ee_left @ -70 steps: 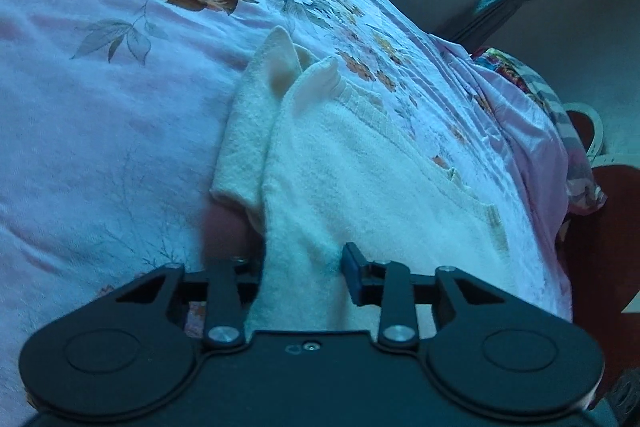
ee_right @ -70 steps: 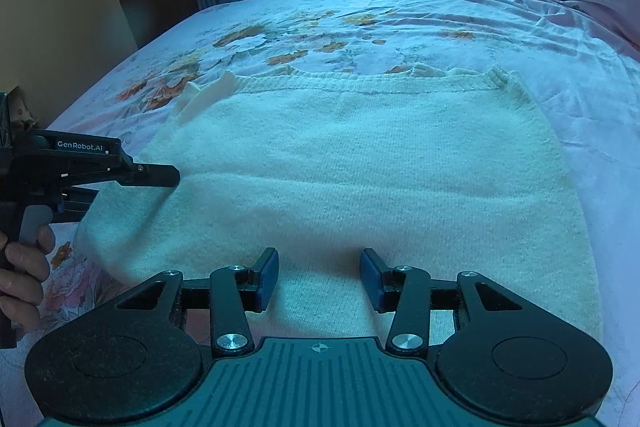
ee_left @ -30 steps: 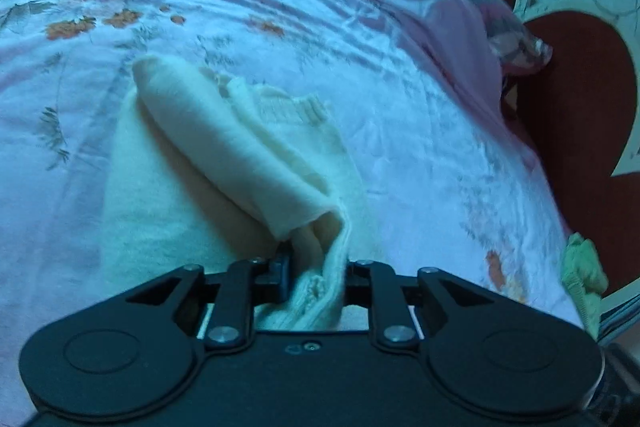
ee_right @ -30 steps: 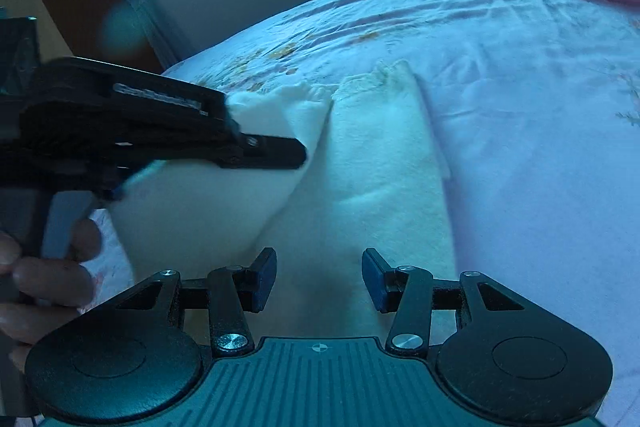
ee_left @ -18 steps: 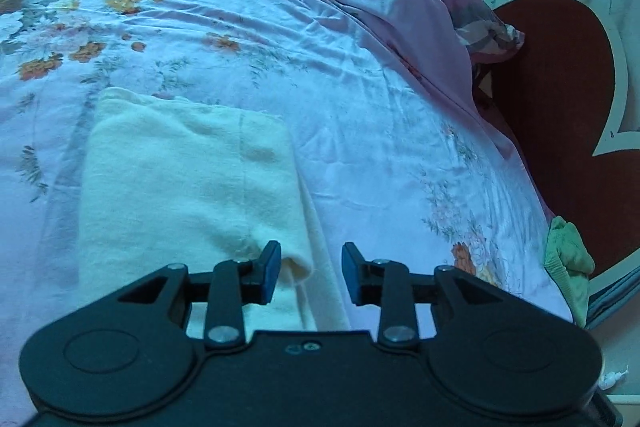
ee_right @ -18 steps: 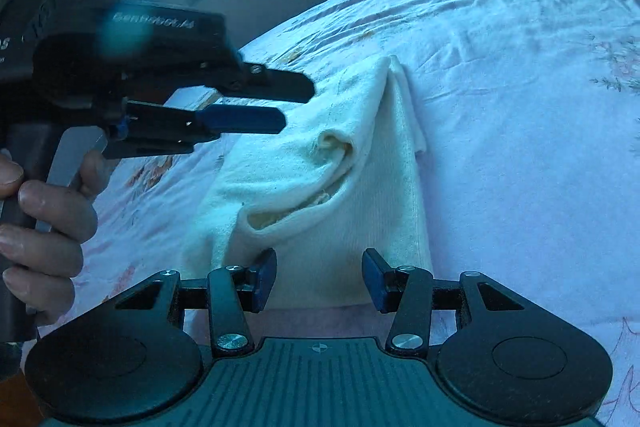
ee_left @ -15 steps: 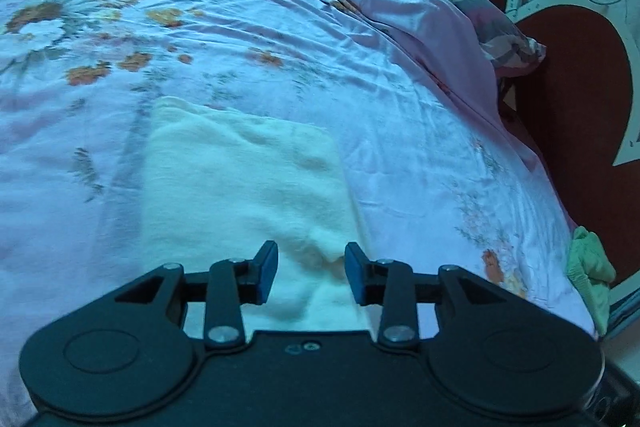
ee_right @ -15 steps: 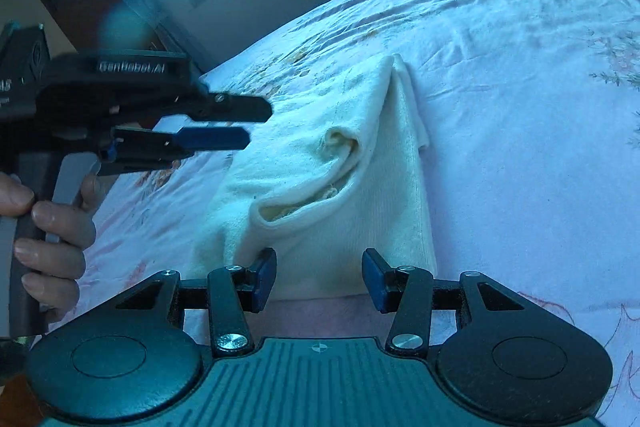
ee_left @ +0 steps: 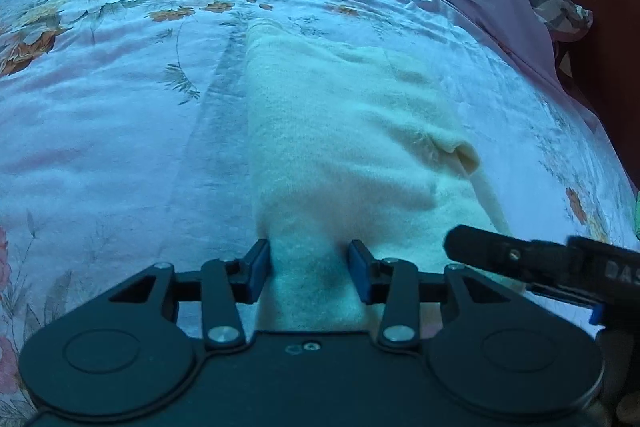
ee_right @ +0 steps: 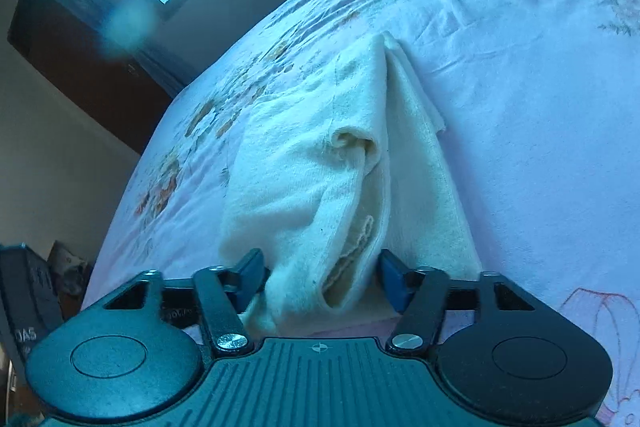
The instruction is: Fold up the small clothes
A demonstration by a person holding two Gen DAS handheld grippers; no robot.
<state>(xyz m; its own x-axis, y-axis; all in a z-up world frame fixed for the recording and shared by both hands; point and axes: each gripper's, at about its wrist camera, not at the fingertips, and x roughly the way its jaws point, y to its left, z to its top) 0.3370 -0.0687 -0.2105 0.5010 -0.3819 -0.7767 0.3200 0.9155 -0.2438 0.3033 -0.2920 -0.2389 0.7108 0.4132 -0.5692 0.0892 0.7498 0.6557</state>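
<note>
Done: soft cream knitted top [ee_left: 344,131] folded once on pink flowery bedsheet [ee_left: 120,115].
Left: another fold.
Left gripper [ee_left: 310,269]: jaws just opening, nothing pinched.
Right gripper [ee_right: 320,279]: apart, empty.

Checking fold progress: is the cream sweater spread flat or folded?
Folded. The sweater lies as a narrow strip on the bedsheet, one side doubled over, layered edges showing near the right gripper.

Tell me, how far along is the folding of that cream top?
Done: the cream top lies doubled lengthwise into a strip on the floral bedsheet. In hand: the left gripper and right gripper sit open around its near end. Left: the loose flap looks untidy; a crosswise fold probably remains.
</note>
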